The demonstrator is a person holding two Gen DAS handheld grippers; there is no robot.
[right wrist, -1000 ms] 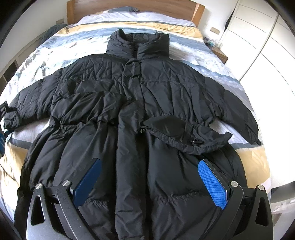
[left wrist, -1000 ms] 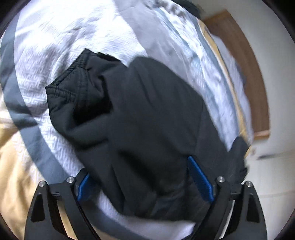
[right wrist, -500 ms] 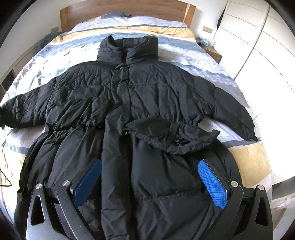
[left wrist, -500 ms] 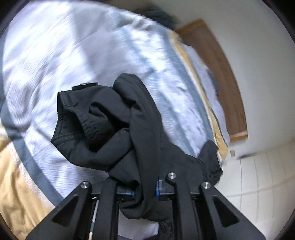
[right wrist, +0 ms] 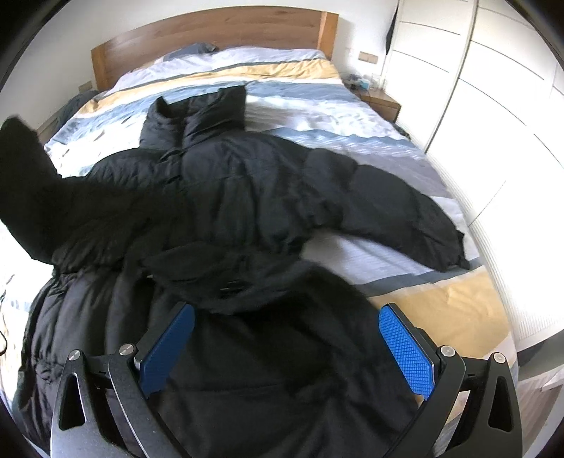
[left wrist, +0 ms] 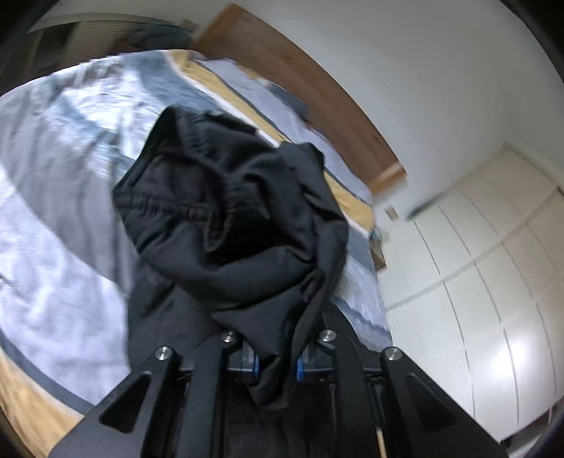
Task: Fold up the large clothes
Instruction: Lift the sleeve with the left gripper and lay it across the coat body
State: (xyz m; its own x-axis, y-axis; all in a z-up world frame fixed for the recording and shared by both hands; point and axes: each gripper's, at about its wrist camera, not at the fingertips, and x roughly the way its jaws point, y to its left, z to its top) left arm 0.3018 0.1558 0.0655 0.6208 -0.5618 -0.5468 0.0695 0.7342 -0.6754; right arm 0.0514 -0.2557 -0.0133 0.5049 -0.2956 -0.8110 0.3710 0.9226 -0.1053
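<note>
Wooden headboard [right wrist: 211, 31] beyond black coat [right wrist: 246, 197]

- The coat [right wrist: 246, 197] is black quilted cloth, matt with a faint sheen.
- Its cuff [left wrist: 197, 208] looks like gathered, elasticated fabric, though blur softens it.
- The bedspread [right wrist: 352, 116] is striped woven cloth.
- The headboard [right wrist: 211, 28] is smooth wood.
- The right gripper [right wrist: 286, 347] has textured blue pads [right wrist: 405, 352] and matt black plastic arms.
- The wardrobe [right wrist: 493, 88] is glossy white.

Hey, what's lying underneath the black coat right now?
The black coat lies spread on the striped duvet, which shows around it in white, blue-grey and yellow bands. Whatever is directly beneath the coat's body is covered, so I can't tell.
</note>
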